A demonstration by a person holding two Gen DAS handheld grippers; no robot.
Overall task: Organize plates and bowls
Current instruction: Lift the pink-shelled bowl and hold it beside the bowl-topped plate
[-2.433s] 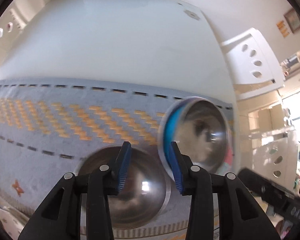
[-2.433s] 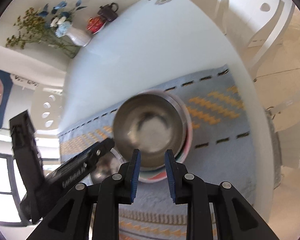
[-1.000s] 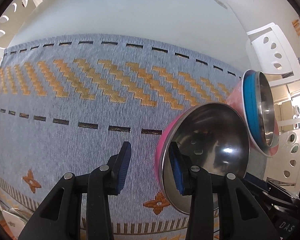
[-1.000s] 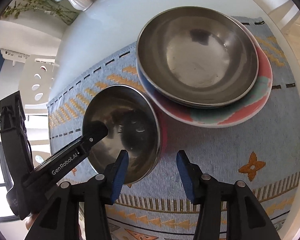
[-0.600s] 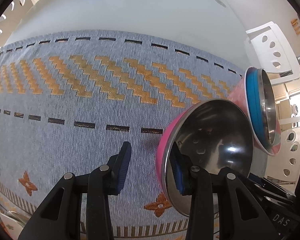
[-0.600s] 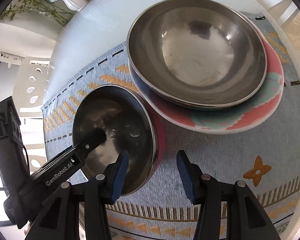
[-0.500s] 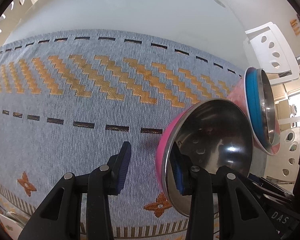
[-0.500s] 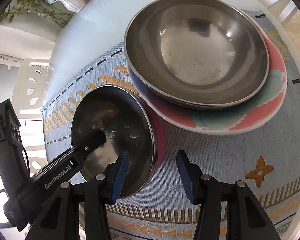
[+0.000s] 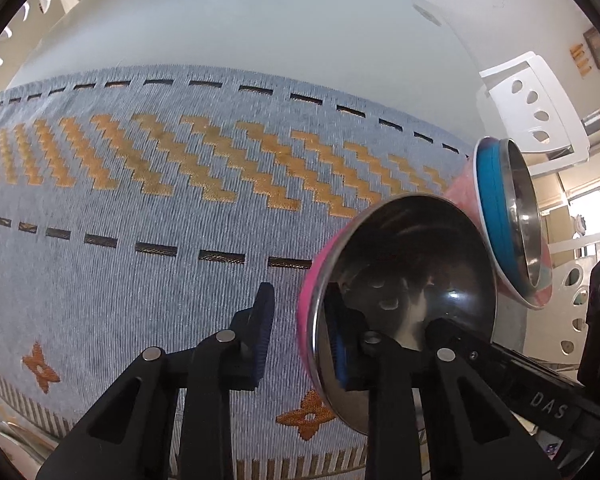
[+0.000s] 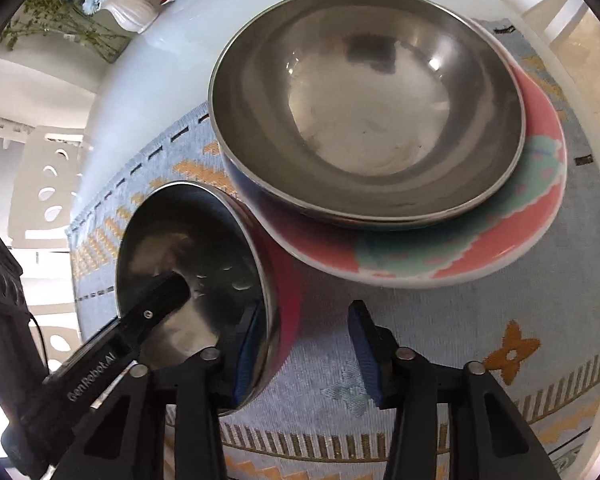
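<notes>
While both of our tools are closing, we are working at the small pink-sided steel bowl (image 9: 404,300), which is sitting on the grey-blue woven mat (image 9: 148,208) that covers the near part of the white tabletop (image 9: 240,20). Our left tool (image 9: 300,332) is straddling the bowl's left wall: one blue pad is sitting inside the steel hollow against the rim, and the other is standing outside on the pink side with a strip of mat still showing between pad and wall. Its jaws are drawing together with the rim between them, but the outer pad is not yet pressing. Our right tool (image 10: 304,348) is coming at the same bowl (image 10: 204,264) from its right side. We are seeing its left pad inside the hollow by the rim, while its right pad is standing clear over the mat, well off the pink wall; these jaws are also narrowing around the wall without clamping it. In the right wrist view the left tool's black finger (image 10: 156,300) is reaching down into the bowl.

Just beyond, on the far right, a larger steel bowl (image 10: 368,112) with a blue outside is resting on a pink and teal plate (image 10: 496,236), whose edge is sitting just beside the small bowl. A white vase of flowers (image 10: 128,10) is standing at the tabletop's far edge.
</notes>
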